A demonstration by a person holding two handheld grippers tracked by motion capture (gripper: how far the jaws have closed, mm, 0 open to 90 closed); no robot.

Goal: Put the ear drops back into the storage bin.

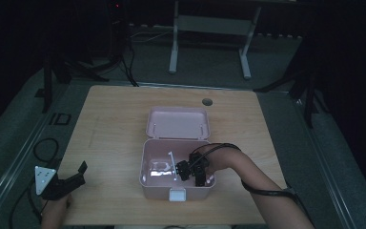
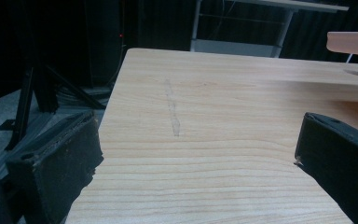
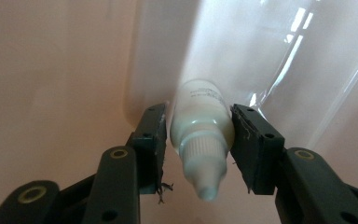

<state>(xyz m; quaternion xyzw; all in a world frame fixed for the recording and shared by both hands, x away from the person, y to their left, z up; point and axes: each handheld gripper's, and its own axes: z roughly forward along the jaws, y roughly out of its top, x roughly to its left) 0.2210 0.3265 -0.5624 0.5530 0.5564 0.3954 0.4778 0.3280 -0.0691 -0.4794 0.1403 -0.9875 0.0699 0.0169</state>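
Note:
An open pink lunch box (image 1: 144, 157) stands on the wooden table (image 1: 109, 143), its lid (image 1: 177, 123) tipped back. My right gripper (image 1: 191, 173) reaches down into the box at its right side. In the right gripper view a small white dropper bottle (image 3: 200, 126) lies between the jaws of the right gripper (image 3: 199, 114), cap toward the camera. A thin gap shows beside the left pad (image 3: 157, 135), so the jaws stand loose around the bottle. My left gripper (image 1: 77, 174) rests at the table's near left corner, open (image 2: 198, 123), with bare wood between its jaws.
A clear plastic sheet (image 1: 159, 167) lies inside the box's left half and gleams in the right gripper view (image 3: 279, 56). A white latch (image 1: 177, 194) sits on the box's front wall. A round cable hole (image 1: 207, 101) is near the table's far edge. Dark floor and stands surround the table.

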